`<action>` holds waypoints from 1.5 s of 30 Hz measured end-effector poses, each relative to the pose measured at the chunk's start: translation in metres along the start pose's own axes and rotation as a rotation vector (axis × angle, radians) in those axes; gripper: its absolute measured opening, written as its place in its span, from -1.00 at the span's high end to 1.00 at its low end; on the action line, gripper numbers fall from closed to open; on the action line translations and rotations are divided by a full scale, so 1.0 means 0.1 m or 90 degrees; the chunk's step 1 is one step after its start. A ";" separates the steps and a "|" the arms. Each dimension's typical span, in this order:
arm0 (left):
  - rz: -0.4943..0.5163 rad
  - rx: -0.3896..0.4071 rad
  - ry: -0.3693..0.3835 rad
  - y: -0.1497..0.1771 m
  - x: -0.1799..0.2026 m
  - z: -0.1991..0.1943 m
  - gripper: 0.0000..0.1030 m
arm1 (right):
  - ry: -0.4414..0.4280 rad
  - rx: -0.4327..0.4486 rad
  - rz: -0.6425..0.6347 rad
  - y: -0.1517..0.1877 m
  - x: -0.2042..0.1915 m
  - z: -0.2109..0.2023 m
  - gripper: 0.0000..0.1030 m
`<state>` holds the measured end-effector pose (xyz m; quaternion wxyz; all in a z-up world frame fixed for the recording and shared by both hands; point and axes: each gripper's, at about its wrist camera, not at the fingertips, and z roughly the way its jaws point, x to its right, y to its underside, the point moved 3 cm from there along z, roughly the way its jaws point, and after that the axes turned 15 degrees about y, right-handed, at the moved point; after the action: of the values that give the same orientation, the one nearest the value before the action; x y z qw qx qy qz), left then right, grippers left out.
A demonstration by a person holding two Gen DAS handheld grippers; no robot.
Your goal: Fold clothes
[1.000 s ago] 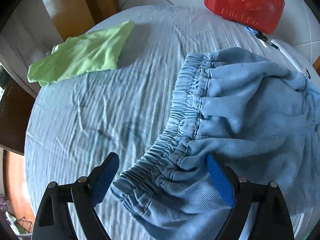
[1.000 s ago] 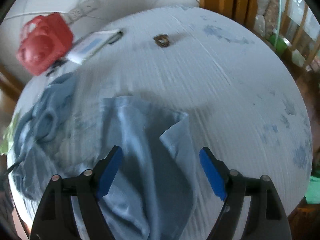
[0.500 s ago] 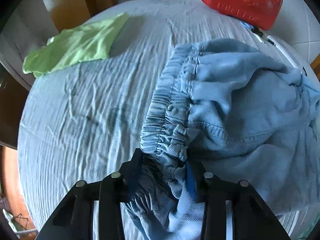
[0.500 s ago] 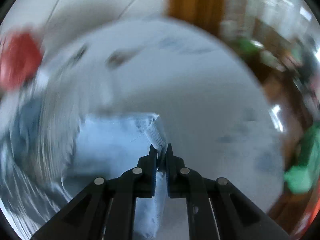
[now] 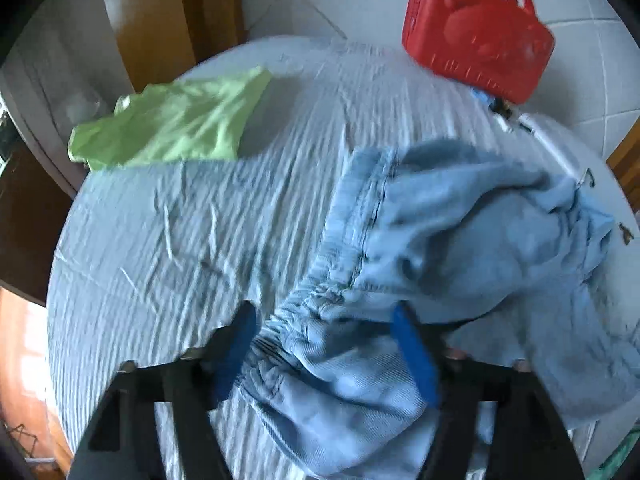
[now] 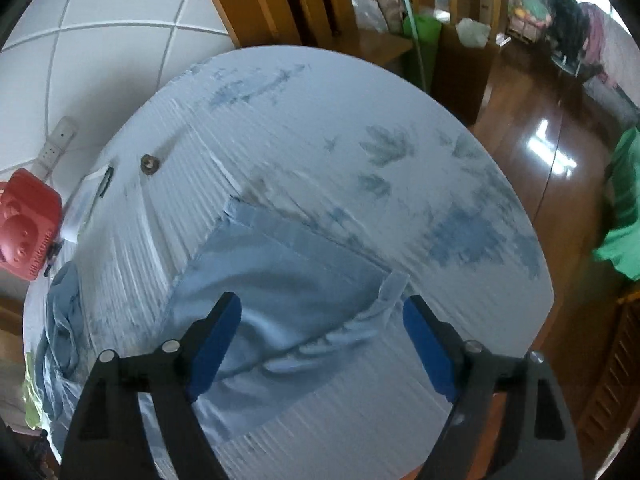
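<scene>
Light blue denim trousers (image 5: 460, 248) lie bunched on the cloth-covered round table (image 5: 180, 248). Their gathered elastic waistband (image 5: 320, 300) runs down between the blue pads of my left gripper (image 5: 326, 354). Those jaws are opening and stand wide, with the fabric loose between them. In the right wrist view one trouser leg (image 6: 288, 280) lies spread flat, its hem (image 6: 394, 284) turned up at one corner. My right gripper (image 6: 322, 346) hovers just above that leg. Its jaws are opening too and hold nothing.
A light green garment (image 5: 168, 124) lies at the table's far left edge. A red plastic case (image 5: 476, 32) stands at the back, beside a white flat item (image 5: 552, 148). A small round object (image 6: 149, 164) rests near the back. The table edge (image 6: 532, 240) drops to wooden floor.
Both grippers shut on the trousers half a second ago and have opened again. The right one pulled the leg hem sideways and laid it out flat. The left one rose slightly.
</scene>
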<state>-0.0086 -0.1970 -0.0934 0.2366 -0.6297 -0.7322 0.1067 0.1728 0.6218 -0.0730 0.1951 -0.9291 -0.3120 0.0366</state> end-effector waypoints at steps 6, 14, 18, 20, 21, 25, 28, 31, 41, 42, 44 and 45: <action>0.005 -0.036 -0.038 0.08 -0.09 0.19 -0.55 | 0.036 -0.052 0.041 0.10 0.13 0.28 -0.63; -0.009 -0.082 -0.056 0.26 -0.16 0.53 -0.17 | 0.056 -0.056 0.029 0.11 -0.01 0.52 0.71; 0.005 -0.055 -0.047 0.19 -0.01 0.43 0.40 | 0.015 -0.010 0.092 0.11 0.18 0.13 0.89; 0.009 -0.040 -0.048 0.14 0.02 0.36 0.60 | -0.017 0.047 0.149 0.07 0.40 -0.33 0.90; 0.002 -0.037 -0.041 0.12 0.01 0.34 0.60 | -0.028 0.068 0.161 0.01 0.44 -0.51 0.90; -0.024 -0.043 -0.029 0.03 -0.08 0.42 0.60 | -0.060 0.133 0.155 -0.52 0.28 -1.00 0.90; -0.038 -0.046 -0.033 -0.01 -0.10 0.49 0.60 | -0.086 0.147 0.102 -1.12 -0.33 -0.94 0.90; -0.052 -0.044 -0.037 -0.04 -0.12 0.49 0.60 | -0.146 0.149 0.036 -1.62 -1.07 -0.73 0.89; -0.066 0.013 -0.016 0.00 -0.13 0.01 -0.67 | -0.105 0.084 -0.044 -1.27 -1.19 -0.27 -0.06; -0.064 0.009 -0.015 0.03 -0.13 0.01 -0.67 | -0.090 0.066 -0.041 -1.18 -1.09 -0.15 -0.06; -0.058 -0.004 -0.017 0.13 -0.13 0.03 -0.67 | -0.060 0.024 -0.034 -0.97 -0.89 0.11 -0.06; -0.056 -0.010 -0.018 0.17 -0.14 0.04 -0.67 | -0.046 0.004 -0.031 -0.86 -0.80 0.24 -0.06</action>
<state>0.0060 -0.2067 -0.1074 0.2256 -0.5973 -0.7631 0.0995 0.0554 0.6451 -0.0660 0.1876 -0.9187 -0.3412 0.0664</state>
